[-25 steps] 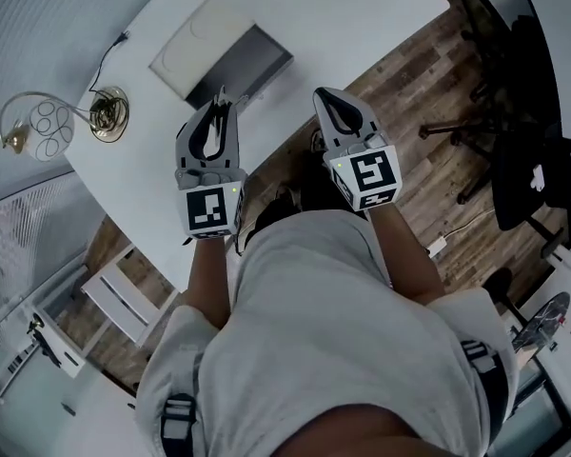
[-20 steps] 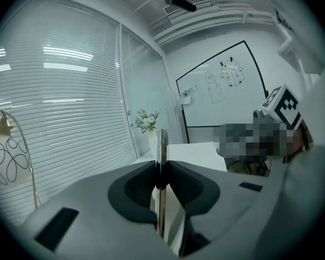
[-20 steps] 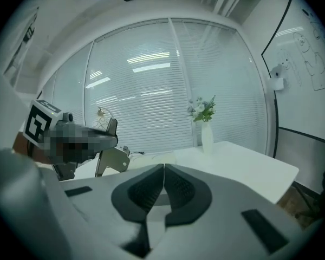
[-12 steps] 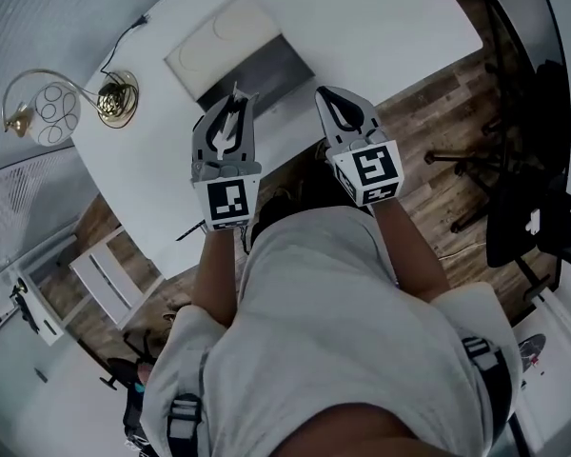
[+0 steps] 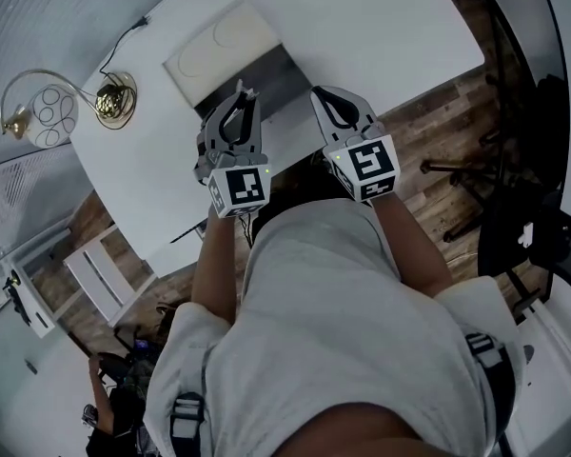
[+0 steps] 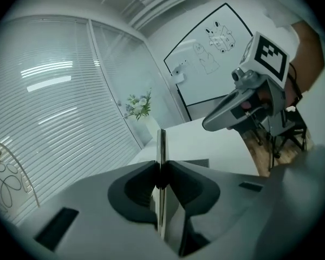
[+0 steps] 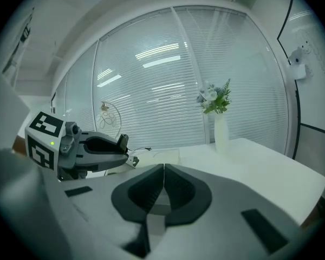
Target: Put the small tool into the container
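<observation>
Left gripper (image 5: 239, 99) moved forward, small tool (image 6: 162, 145) clamped, pointing along jaws.

Honestly no text, number or brand I can read anywhere; the whiteboard (image 6: 206, 75) only has a few doodles.

Colour rundown: the counter (image 5: 381, 27) is plain white and the floor (image 5: 438, 131) is streaky brown wood planks. The left gripper (image 5: 243, 93) and right gripper (image 5: 321, 93) are both light grey with black-lined jaws. Their marker cubes (image 5: 365, 165) are black-and-white squares. The small tool (image 6: 161, 145) is shiny silver, the container (image 5: 257, 76) dark grey, the panel (image 5: 219, 48) cream. The lamp (image 5: 109, 98) is gold. The blinds (image 7: 168, 91) are white with thin horizontal stripes. The whiteboard (image 6: 206, 64) is white, with a black frame and black doodles.
</observation>
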Available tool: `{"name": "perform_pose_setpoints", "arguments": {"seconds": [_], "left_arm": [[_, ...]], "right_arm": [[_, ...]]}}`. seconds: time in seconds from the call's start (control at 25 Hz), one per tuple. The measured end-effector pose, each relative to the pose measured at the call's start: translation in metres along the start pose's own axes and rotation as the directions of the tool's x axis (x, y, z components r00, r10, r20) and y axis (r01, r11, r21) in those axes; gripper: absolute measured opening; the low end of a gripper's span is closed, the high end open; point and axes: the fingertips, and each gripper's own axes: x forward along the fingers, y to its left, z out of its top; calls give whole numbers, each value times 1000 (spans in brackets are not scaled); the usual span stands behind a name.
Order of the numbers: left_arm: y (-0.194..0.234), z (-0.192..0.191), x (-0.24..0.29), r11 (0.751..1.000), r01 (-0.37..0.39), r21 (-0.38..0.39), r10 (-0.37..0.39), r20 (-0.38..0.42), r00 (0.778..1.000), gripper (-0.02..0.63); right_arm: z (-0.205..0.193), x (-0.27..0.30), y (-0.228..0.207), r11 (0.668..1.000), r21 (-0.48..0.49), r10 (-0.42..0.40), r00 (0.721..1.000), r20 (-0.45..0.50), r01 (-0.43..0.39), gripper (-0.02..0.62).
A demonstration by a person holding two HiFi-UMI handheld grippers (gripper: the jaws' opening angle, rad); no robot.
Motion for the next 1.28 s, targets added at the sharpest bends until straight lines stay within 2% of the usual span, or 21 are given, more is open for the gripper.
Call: {"name": "perform_pose_setpoints", "arguments": {"seconds": [0.36, 0.64, 0.8, 0.96, 1.08, 1.28], "left_arm": [[-12, -15, 28, 997, 2, 78, 3, -59, 998, 90], [-26, -20, 52, 991, 36, 131, -24, -95, 995, 89], [-29, -27, 62, 979, 54, 196, -28, -133, 991, 91], [-28, -34, 64, 976, 50, 210, -13, -172, 985, 91], [-31, -43, 65, 964, 68, 257, -13, -209, 978, 89], [-29, -51, 72, 954, 74, 290, -7, -226, 974, 91]], "right_arm": [[-5, 4, -14, 1000, -17, 23, 1000, -20, -23, 26], [-9, -2, -28, 1000, -4, 24, 999, -29, -24, 26], [-9, -1, -33, 1000, 10, 23, 999, -25, -23, 28], [-9, 0, -40, 999, 29, 24, 999, -22, -23, 26], [-9, -2, -43, 999, 36, 22, 1000, -20, -22, 26], [-16, 0, -55, 999, 53, 0, 1000, -26, 1, 26]]}}
